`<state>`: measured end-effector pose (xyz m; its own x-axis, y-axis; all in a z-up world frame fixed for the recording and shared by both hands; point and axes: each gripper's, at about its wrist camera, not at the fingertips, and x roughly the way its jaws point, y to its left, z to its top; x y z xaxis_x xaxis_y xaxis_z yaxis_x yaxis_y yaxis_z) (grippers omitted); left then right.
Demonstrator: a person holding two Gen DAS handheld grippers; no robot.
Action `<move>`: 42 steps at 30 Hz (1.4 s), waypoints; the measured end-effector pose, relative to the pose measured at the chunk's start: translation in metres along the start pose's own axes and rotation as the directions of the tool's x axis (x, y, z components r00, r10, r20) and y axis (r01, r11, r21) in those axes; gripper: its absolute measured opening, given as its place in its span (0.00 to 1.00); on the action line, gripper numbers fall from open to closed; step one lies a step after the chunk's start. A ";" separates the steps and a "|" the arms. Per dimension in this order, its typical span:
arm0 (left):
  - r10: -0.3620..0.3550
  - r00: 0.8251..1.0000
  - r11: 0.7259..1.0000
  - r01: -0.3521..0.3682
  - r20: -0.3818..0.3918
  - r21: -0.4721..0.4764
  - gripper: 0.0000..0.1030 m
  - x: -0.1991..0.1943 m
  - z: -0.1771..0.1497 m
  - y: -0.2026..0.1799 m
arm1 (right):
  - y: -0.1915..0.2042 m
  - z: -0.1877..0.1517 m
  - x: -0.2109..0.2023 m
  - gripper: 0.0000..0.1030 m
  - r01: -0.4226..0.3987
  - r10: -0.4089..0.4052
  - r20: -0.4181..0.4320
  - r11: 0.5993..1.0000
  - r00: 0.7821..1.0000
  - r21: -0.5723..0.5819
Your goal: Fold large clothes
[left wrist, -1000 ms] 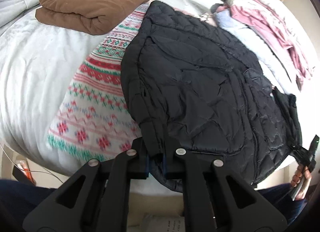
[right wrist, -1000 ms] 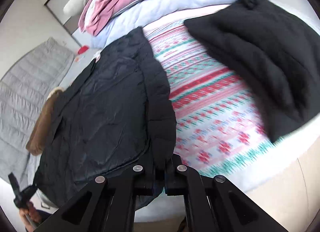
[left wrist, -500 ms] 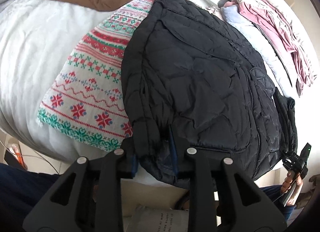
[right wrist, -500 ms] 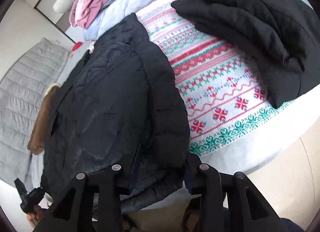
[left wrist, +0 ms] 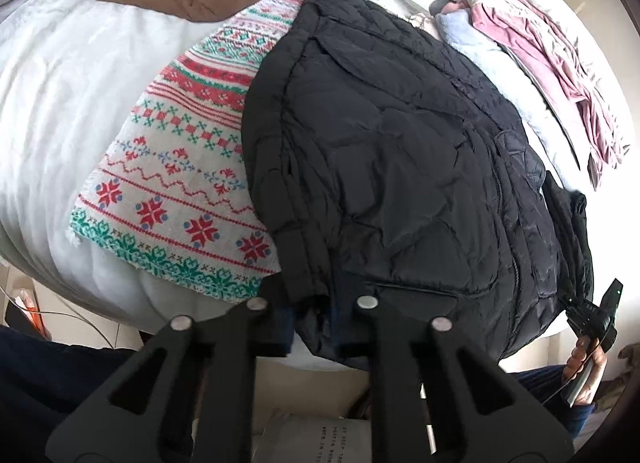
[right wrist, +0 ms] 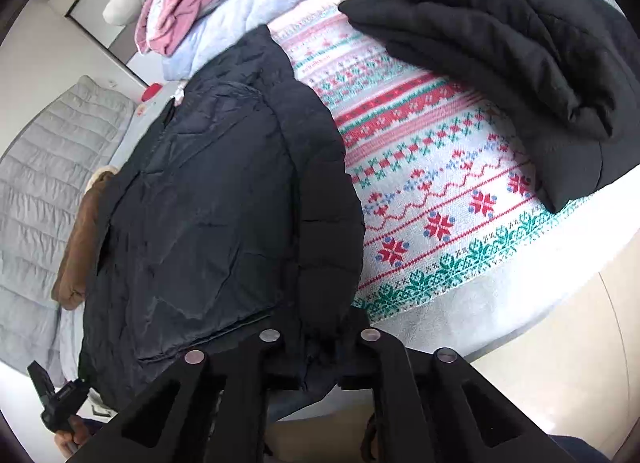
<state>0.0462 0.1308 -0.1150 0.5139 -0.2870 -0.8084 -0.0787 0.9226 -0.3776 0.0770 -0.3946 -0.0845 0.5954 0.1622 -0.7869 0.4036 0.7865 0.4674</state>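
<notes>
We have the black jacket [left wrist: 400, 151] – puffy, soft, slippery – lying at the bed's [left wrist: 60, 83] near edge, both tongs – left [left wrist: 312, 323], right [right wrist: 320, 359] – having just closed, pinching its hem corners.

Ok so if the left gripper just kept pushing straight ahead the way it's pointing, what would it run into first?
The left gripper is already shut on the hem of the black quilted jacket, having just closed. Straight on it would probably only push further into that jacket, lying on the bed; depth is unclear.

Matte black tongs [left wrist: 312, 323] – angular fingers, triangular cutouts, silver round screws; dark navy trousers [left wrist: 48, 383].
</notes>
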 end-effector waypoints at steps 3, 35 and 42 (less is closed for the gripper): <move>-0.008 1.000 1.000 0.008 0.023 0.009 0.09 -0.006 0.000 -0.002 | 0.000 0.000 -0.009 0.05 -0.026 0.026 0.039 1.000 0.999 0.000; -0.167 0.945 0.982 0.135 0.282 0.129 0.06 -0.158 0.009 -0.021 | 0.032 -0.043 -0.167 0.03 -0.387 0.401 0.322 0.915 0.857 -0.111; -0.144 0.945 0.989 0.131 0.293 0.061 0.06 -0.154 0.029 0.000 | 0.025 -0.032 -0.165 0.03 -0.378 0.376 0.318 0.924 0.870 -0.057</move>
<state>-0.0080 0.1821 0.0228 0.7474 -0.3283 -0.5775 0.0418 0.8909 -0.4522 -0.0336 -0.3833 0.0444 0.8908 0.2470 -0.3813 0.1085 0.6993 0.7065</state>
